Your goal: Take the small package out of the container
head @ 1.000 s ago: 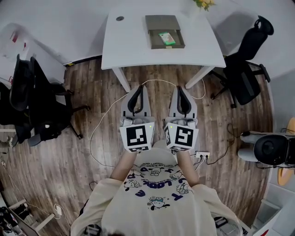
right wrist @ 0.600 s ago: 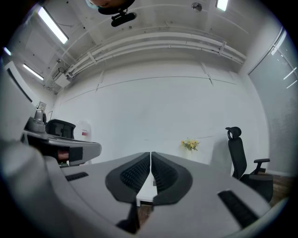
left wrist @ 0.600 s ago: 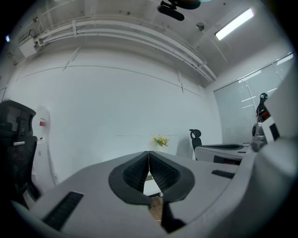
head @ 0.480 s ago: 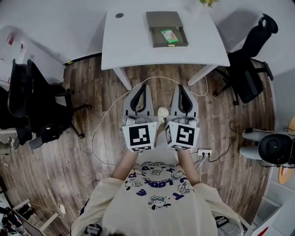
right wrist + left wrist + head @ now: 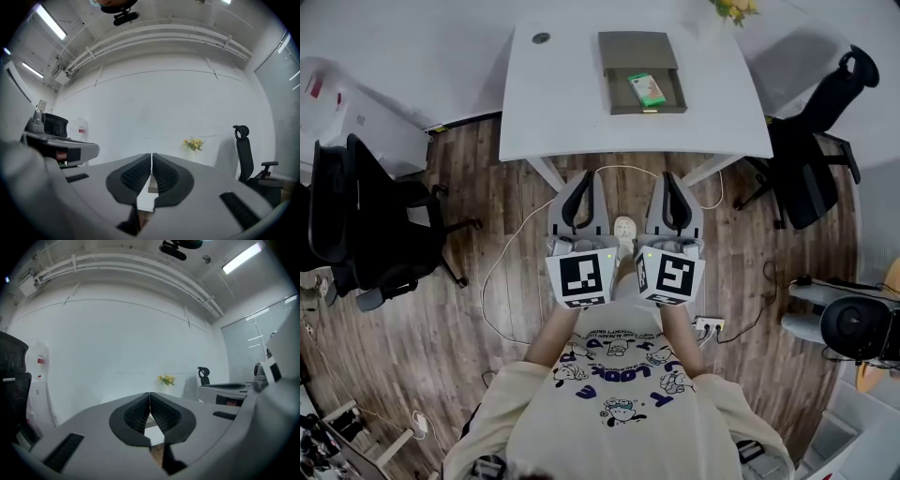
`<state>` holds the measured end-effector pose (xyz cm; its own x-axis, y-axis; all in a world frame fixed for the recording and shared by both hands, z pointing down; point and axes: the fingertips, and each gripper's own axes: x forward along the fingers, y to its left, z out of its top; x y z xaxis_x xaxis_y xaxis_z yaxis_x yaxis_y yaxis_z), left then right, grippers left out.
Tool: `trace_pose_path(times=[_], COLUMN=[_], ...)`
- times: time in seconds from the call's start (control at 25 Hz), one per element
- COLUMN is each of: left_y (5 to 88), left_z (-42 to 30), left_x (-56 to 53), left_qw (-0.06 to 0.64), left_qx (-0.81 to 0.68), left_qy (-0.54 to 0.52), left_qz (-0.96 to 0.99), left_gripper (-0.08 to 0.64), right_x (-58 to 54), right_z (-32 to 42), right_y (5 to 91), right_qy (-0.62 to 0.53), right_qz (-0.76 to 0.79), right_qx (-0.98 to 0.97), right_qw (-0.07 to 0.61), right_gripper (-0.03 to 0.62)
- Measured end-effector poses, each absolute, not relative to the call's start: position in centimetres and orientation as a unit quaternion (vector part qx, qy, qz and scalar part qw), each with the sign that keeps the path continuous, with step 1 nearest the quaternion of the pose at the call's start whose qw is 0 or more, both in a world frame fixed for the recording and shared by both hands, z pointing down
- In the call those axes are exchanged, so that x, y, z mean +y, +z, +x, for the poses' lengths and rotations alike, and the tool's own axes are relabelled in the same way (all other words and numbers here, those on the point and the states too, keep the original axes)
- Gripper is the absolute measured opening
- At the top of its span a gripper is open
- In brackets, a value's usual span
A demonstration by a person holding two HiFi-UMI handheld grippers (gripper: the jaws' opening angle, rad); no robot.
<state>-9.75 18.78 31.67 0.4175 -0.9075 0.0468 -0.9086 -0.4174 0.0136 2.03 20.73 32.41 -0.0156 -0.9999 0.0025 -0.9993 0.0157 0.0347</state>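
Observation:
An olive-grey container [image 5: 642, 71] lies on the white table [image 5: 562, 103] at the top of the head view, its open tray showing a small green package [image 5: 647, 89]. My left gripper [image 5: 581, 178] and right gripper [image 5: 674, 179] hang side by side over the wooden floor, well short of the table's near edge. Both are shut with nothing between the jaws. In the left gripper view the black pads [image 5: 140, 413] meet at the tips, and the right gripper view shows its pads [image 5: 161, 174] closed the same way. A sliver of the container [image 5: 153, 185] shows beyond the right gripper.
Black office chairs stand at the left [image 5: 366, 225] and right [image 5: 811, 159] of the table. A white cable [image 5: 502, 267] loops over the floor, and a power strip [image 5: 709, 324] lies by my right arm. Yellow flowers [image 5: 734, 8] sit at the table's far corner.
The table and container have slid slightly down and right in the head view as the person steps closer. A shoe now shows between the two grippers. Both grippers stay shut.

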Motion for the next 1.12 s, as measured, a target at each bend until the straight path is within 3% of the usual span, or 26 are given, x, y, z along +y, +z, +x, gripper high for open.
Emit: trace_pose_path(times=[0.88, 1.12], left_y=[30.8, 31.7], left_z=[-2.3, -1.5], left_x=[0.2, -2.8], left_qw=[0.021, 0.033], left_qx=[-0.582, -0.592], left_qy=[0.021, 0.025], left_qz=[0.812, 0.805], left_gripper=[0.014, 0.015], right_x=[0.7, -2.5], right_z=[9.8, 10.8], right_y=[31.9, 33.4], right_qy=[0.007, 0.031], right_qz=[0.658, 0.646], right_qx=[-0.753, -0.763], right_qw=[0.016, 0.028], right_gripper=[0.035, 0.114])
